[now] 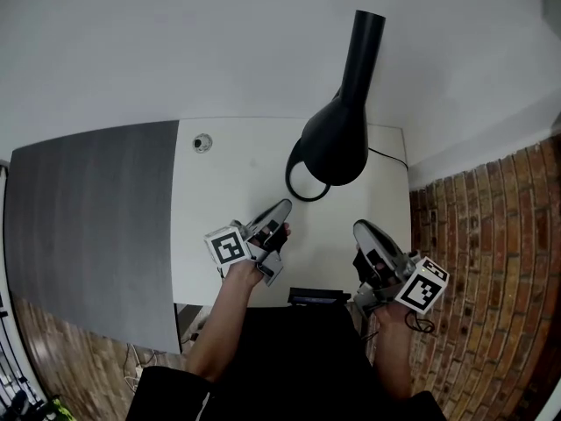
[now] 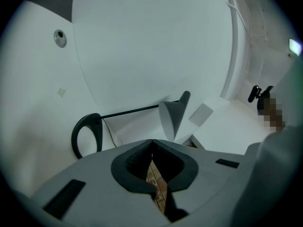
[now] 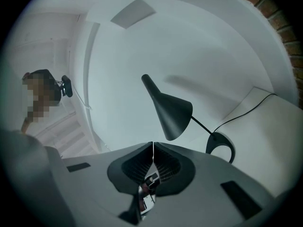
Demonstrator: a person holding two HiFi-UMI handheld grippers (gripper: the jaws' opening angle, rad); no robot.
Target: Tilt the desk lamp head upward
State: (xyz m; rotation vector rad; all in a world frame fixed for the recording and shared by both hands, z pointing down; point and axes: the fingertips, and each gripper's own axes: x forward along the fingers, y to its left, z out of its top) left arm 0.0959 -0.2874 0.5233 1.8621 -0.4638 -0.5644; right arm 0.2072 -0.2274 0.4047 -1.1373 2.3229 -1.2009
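Left gripper (image 1: 282, 209): jaws pressed together, nothing between, touching nothing. Right gripper (image 1: 361, 228): same, tips closed against each other, empty. Both held over near edge of white desk (image 1: 237, 182), apart from each other, clear of the lamp. Black desk lamp (image 1: 337, 139) toward far right of desk, beyond and between the grippers; cone head on thin stem over ring-shaped base (image 1: 301, 182). Black cable (image 1: 390, 158) running off toward right desk edge. Round grommet (image 1: 202, 143) just beside grey panel (image 1: 88, 217) at left.
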